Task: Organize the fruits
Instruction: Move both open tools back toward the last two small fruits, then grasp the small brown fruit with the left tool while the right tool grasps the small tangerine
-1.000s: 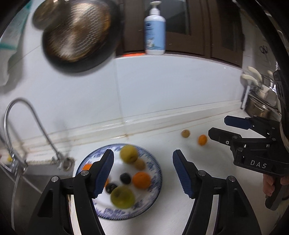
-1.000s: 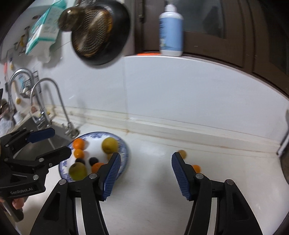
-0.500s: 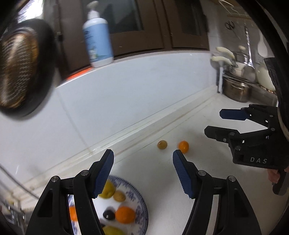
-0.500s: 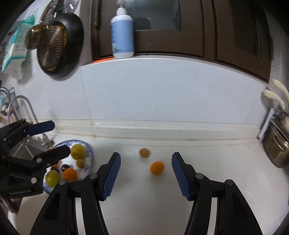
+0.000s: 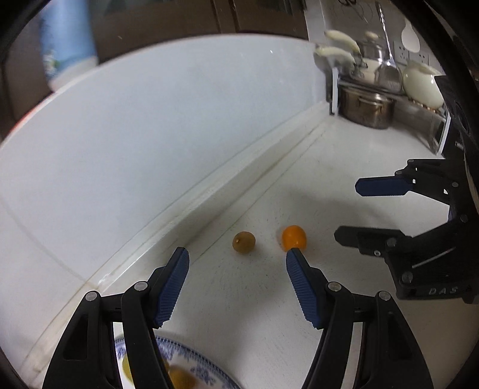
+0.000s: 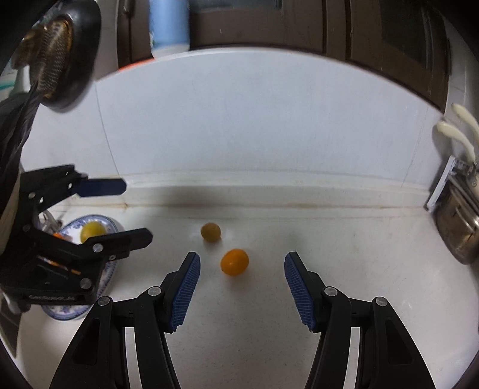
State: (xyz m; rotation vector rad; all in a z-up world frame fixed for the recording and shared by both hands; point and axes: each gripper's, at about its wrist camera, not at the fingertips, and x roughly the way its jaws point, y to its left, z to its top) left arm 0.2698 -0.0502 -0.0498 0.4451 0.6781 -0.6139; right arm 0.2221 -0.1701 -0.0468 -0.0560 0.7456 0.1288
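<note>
Two loose fruits lie on the white counter: a small brownish-yellow one and a small orange one. A blue-patterned plate holds several fruits at the left. My left gripper is open and empty, just short of the two loose fruits; it also shows in the right wrist view. My right gripper is open and empty with the orange fruit just ahead between its fingers; it shows at the right in the left wrist view.
A white backsplash wall runs behind the counter. A rack with a steel pot and utensils stands at the far right. A dark pan hangs at the upper left, and a bottle stands on the ledge.
Both grippers have swung right, away from the plate and toward the two loose fruits, and moved closer to them. Both stayed open.
</note>
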